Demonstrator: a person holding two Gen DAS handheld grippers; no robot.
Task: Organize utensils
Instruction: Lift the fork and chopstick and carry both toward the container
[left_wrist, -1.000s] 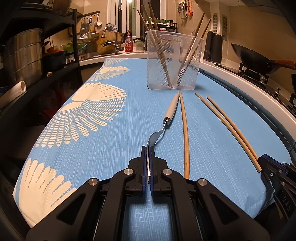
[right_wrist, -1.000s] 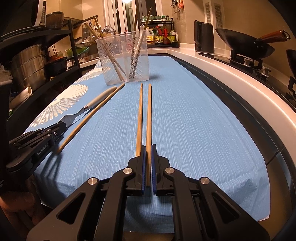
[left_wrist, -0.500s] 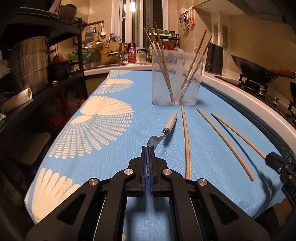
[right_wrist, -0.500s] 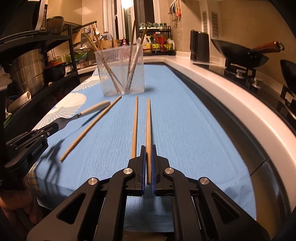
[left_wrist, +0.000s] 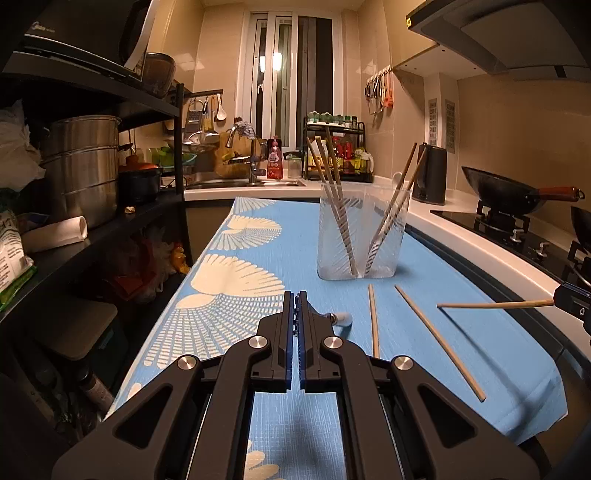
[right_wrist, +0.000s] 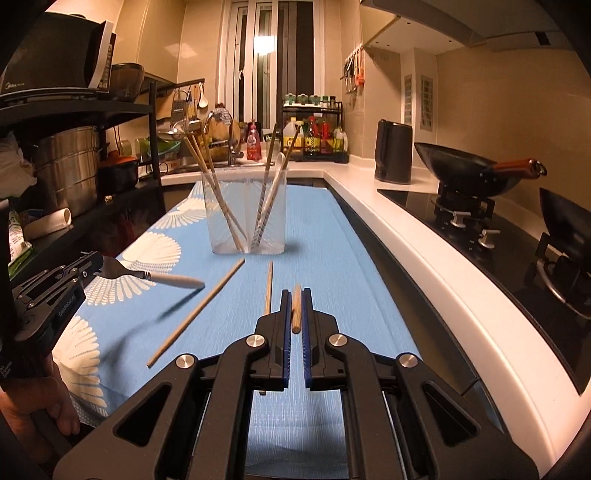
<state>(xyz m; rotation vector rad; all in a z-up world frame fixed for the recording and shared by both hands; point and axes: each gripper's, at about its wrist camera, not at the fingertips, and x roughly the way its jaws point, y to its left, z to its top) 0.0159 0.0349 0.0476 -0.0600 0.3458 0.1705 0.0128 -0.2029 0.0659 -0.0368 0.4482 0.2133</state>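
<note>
Narrow kitchen, warm light. Blue patterned cloth (right_wrist: 332, 229) covers the counter, with a hob and wok (right_wrist: 465, 173) to the right and a dark shelf rack to the left.

The clear utensil holder (right_wrist: 245, 214) stands upright at the far end of the cloth, dead ahead of both grippers, with chopsticks and a spoon already leaning in it.

The left gripper (left_wrist: 297, 314) is clamped on the tine end of the fork (right_wrist: 155, 277); in the right wrist view the white handle pokes out sideways, clear of the cloth. The right gripper (right_wrist: 295, 310) is clamped on one chopstick (right_wrist: 296, 314), whose long axis runs roughly along the fingers toward the holder. Two loose chopsticks (left_wrist: 437, 341) lie on the cloth between grippers and holder, pointing roughly at it.

Key relation: holder is forward and above cloth level, and both items sit near level — each likely needs tipping toward upright to drop in over the rim. Neither hand looks clearly nearer.

Versus a second ago: both utensils were flat on the cloth and are now lifted off it — both views sit higher, and the held chopstick has left its partner behind.
</note>
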